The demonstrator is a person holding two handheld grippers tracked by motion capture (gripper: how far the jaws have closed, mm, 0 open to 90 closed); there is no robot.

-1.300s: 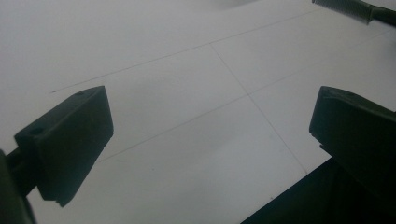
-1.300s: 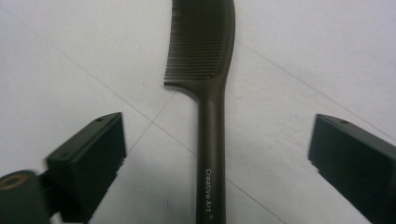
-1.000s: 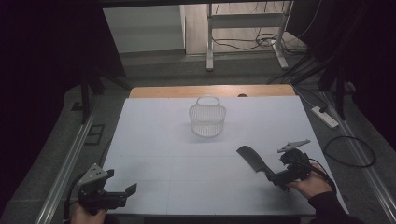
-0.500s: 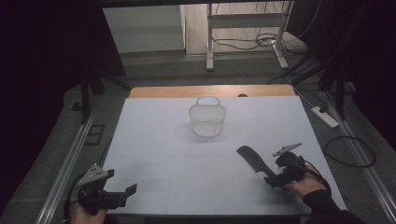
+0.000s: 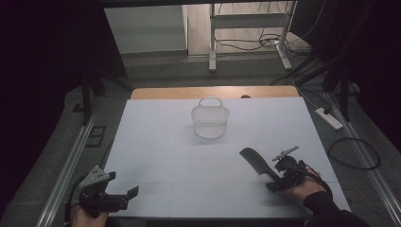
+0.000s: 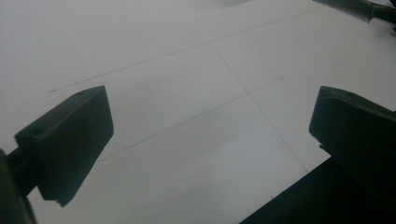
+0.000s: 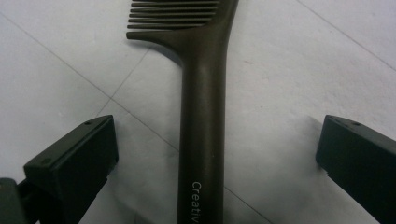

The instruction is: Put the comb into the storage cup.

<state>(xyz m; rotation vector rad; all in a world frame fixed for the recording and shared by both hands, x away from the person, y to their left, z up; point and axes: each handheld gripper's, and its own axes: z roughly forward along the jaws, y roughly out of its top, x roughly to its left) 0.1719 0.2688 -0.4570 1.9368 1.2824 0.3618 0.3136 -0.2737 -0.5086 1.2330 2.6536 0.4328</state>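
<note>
The tabletop [image 5: 189, 156] is covered by a white sheet marked with thin grid lines, and a strip of bare wood shows along its far edge. A dark comb [image 5: 257, 163] lies flat on the sheet near the right front corner, its toothed end pointing toward the middle of the tabletop. The right gripper [image 5: 276, 182] sits low at the comb's handle end, held by a hand in a dark sleeve. In the right gripper view the comb [image 7: 201, 116] runs straight up between the 2 black jaws, which stand wide apart on either side of the handle without touching it; pale lettering starting "Creativ" shows on the handle.

The left gripper [image 5: 125, 196] rests at the left front corner, its jaws spread with nothing between them; in the left gripper view they frame bare white sheet and the dark front edge of the tabletop.

A white wire basket [image 5: 210, 120] with a loop handle stands upright toward the far middle, well apart from the comb. Beyond the tabletop the room is dim: a grey floor, a metal frame [image 5: 248, 33], loose cables [image 5: 352, 153] and a white power strip [image 5: 330, 118] on the right.
</note>
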